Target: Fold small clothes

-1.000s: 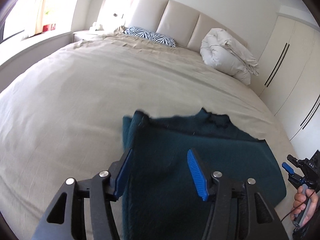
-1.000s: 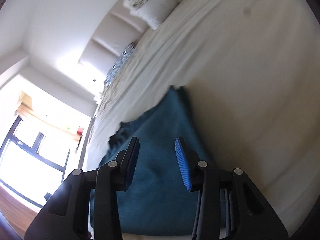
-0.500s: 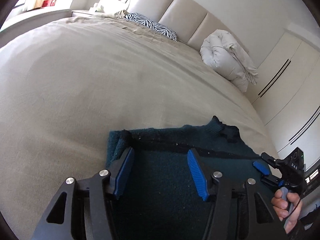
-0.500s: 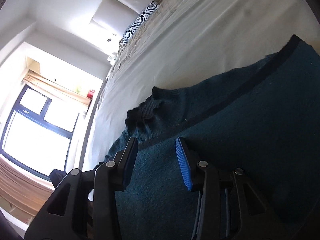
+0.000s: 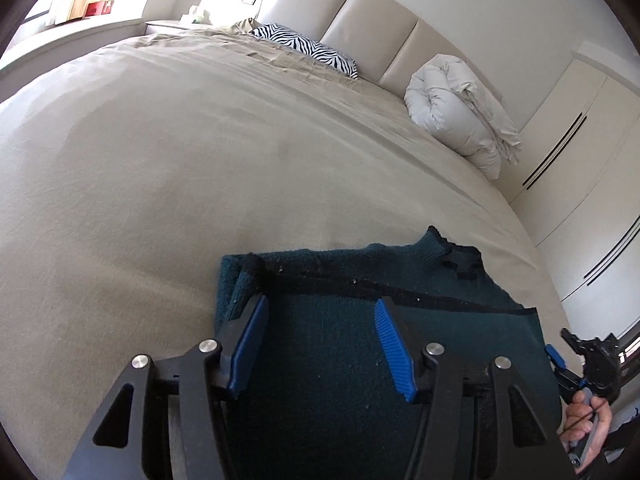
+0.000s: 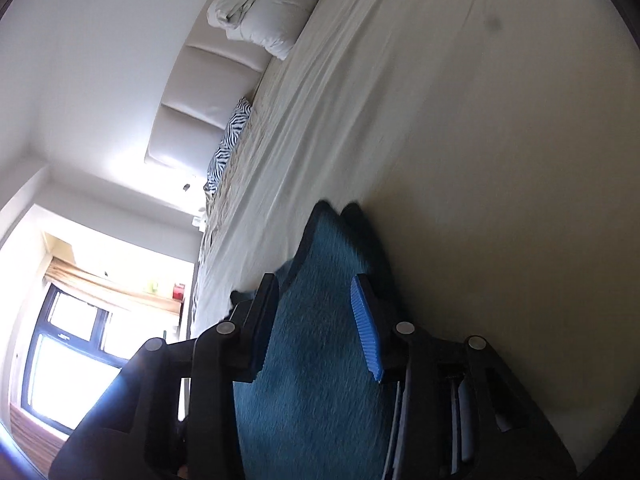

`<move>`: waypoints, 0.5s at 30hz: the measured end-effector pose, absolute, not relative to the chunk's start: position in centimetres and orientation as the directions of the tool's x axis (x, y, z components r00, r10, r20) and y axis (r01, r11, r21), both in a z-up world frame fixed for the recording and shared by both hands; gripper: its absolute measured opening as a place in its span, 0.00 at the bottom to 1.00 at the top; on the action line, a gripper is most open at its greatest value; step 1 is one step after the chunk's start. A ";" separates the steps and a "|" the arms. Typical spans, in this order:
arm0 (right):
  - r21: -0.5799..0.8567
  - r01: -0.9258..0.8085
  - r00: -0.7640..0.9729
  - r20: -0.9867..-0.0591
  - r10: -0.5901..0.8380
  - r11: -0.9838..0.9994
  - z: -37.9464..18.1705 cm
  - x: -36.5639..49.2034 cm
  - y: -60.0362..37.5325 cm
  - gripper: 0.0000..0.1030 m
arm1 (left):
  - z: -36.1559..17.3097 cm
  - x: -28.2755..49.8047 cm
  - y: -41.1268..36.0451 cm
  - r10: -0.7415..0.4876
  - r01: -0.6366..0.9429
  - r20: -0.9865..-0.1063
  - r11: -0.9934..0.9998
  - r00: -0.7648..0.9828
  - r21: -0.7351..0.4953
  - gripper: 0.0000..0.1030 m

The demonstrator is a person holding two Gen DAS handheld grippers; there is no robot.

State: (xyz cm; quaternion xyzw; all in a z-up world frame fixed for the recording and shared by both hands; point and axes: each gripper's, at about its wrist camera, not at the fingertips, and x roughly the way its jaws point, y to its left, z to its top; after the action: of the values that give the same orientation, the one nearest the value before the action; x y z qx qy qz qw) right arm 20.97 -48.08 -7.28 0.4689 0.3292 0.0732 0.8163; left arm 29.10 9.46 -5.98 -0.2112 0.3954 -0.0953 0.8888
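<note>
The dark teal knit sweater lies on the bed at six o'clock, soft and floppy, best pinched at its thick folded edge, beneath the spread left gripper and the opening, empty right gripper.

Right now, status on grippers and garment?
Left gripper open over teal sweater. Right gripper jaws opening, sweater between. Bed ahead unobstructed.

The bed is covered by a beige sheet. A teal sweater is spread at its near edge; a zebra pillow and rolled white duvet are seen by the headboard.
</note>
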 end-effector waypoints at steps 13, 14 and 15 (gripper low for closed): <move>0.770 0.017 0.567 -0.533 0.628 0.638 -10.3 16.2 -33.4 0.44 | -5.6 18.8 3.2 -0.284 0.091 -0.699 0.949 0.656 -0.300 0.66; 0.769 0.043 0.589 -0.535 0.606 0.637 -10.3 15.9 -34.5 0.44 | -5.6 18.5 3.6 -0.290 0.088 -0.696 0.946 0.657 -0.311 0.66; 0.760 0.077 0.618 -0.544 0.567 0.645 -10.1 15.5 -35.8 0.44 | -5.5 18.3 4.1 -0.299 0.081 -0.695 0.941 0.654 -0.329 0.66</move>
State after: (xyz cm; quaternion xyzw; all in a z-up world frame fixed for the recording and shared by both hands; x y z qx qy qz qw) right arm 15.53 -35.85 -10.11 0.3930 0.4097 0.1517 0.8091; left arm 18.26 4.11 -5.50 -0.1357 0.4025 -0.1057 0.8991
